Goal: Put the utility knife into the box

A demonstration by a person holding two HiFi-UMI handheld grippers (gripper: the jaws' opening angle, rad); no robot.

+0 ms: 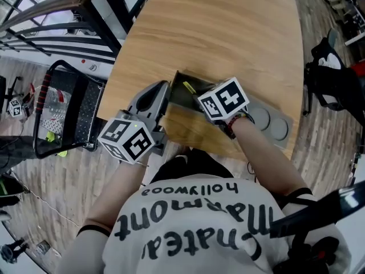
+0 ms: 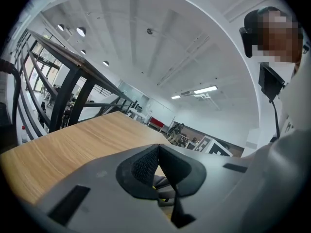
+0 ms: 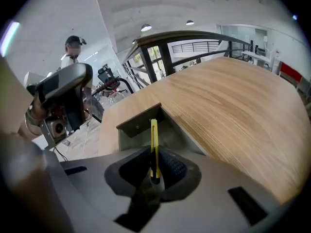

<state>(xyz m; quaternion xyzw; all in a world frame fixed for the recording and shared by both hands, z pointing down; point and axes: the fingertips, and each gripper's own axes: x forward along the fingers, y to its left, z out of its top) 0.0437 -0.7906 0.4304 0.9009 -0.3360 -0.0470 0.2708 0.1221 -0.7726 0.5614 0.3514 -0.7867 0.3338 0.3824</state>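
Note:
A slim yellow utility knife point(image 3: 154, 144) stands on edge between the pads of my right gripper point(image 3: 154, 166), which is shut on it. The knife points into an open grey box point(image 3: 138, 123) set at the near edge of the wooden table point(image 1: 228, 33). From the head view, the knife point(image 1: 189, 87) shows over the box's dark inside point(image 1: 181, 96), just ahead of my right gripper point(image 1: 201, 100). My left gripper point(image 1: 161, 90) lies beside the box's left wall. Its pads point(image 2: 146, 164) meet at the tips with nothing between them.
A grey tray point(image 1: 268, 121) with round recesses sits at the table edge, right of the box. A black chair point(image 1: 63, 113) stands on the floor to the left. Dark railings point(image 1: 85, 10) run behind the table. A person point(image 3: 73, 47) stands far off.

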